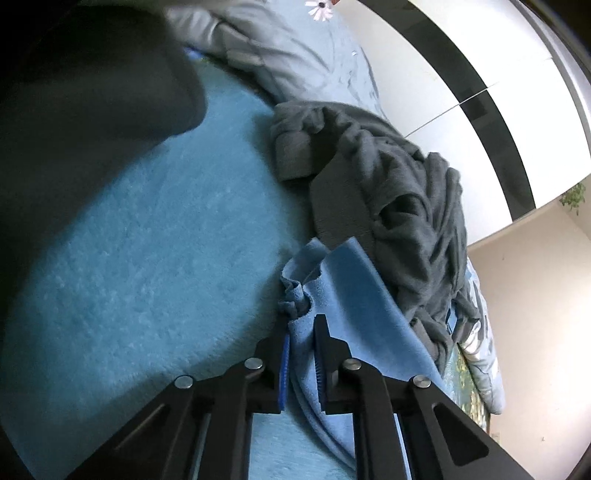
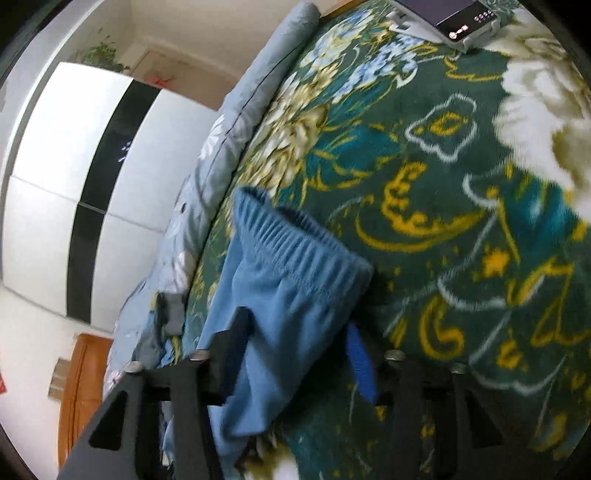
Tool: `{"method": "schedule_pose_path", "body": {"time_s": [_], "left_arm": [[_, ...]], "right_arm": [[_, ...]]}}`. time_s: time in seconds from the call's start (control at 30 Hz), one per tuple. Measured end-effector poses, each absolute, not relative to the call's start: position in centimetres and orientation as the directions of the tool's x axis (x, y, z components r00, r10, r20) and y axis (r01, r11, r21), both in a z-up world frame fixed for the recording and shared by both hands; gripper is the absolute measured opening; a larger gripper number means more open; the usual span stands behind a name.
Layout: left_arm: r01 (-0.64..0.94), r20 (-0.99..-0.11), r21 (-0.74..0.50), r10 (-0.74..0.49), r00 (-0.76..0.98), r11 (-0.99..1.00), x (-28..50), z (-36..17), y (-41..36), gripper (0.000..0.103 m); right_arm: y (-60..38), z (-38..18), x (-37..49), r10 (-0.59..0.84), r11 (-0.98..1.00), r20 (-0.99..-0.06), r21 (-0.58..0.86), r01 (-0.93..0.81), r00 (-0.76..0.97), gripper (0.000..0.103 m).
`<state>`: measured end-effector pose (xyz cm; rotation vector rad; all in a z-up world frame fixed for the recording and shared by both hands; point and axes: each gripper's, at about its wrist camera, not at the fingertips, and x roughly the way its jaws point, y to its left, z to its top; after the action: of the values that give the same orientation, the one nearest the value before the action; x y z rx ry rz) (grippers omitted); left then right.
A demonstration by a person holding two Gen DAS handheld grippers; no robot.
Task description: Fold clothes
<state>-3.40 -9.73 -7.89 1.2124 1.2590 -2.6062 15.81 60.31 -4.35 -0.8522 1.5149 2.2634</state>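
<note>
A light blue fleece garment with an elastic waistband (image 2: 295,254) lies on the bed. My left gripper (image 1: 303,332) is shut on a bunched hem of this blue garment (image 1: 354,295), over a turquoise blanket (image 1: 155,258). In the right wrist view my right gripper (image 2: 299,339) stands wide open, its fingers on either side of the garment just below the waistband, not clamped on it. A crumpled dark grey garment (image 1: 399,184) lies just beyond the left gripper.
A green floral blanket (image 2: 461,221) covers the bed under the right gripper. A pale grey garment (image 1: 266,48) lies farther off. A white and black wardrobe (image 2: 74,177) stands beside the bed. A device with a screen (image 2: 458,22) sits at the far bed edge. A dark shape (image 1: 85,103) fills the upper left.
</note>
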Motion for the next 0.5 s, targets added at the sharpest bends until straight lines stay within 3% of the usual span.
{"method": "schedule_pose_path", "body": {"time_s": [0.03,0.07,0.27,0.4,0.5], "left_arm": [[0.298,-0.629,-0.671,0.309,-0.713,-0.678,-3.1,-7.0,-9.6,0.011],[0.278,-0.613,-0.677,0.312,-0.726,-0.682,-2.9,-6.0,-9.4,0.011],[0.116,-0.494,-0.698,0.358,-0.792,-0.707,-0.3,2.1,-8.1,0.011],[-0.037,-0.392,-0.687,0.413,-0.822,-0.725,5.4,7.9,-8.5,0.011],[-0.065,-0.396,-0.624,0.386,-0.833,-0.779,10.0,9.0,-9.6,0.011]], "right_arm": [[60.5,-4.2,15.6,-0.084,-0.411,-0.621,0.734,-0.541,-0.779,0.018],[60.8,-3.9,15.4,-0.084,-0.417,-0.624,0.730,-0.542,-0.777,0.011],[60.5,1.8,14.8,-0.119,-0.541,-0.544,0.737,-0.405,-0.831,0.008],[60.2,6.0,17.3,-0.165,-0.598,-0.433,0.759,-0.259,-0.886,0.008],[60.5,6.4,19.9,-0.188,-0.641,-0.418,0.738,-0.212,-0.889,0.008]]}}
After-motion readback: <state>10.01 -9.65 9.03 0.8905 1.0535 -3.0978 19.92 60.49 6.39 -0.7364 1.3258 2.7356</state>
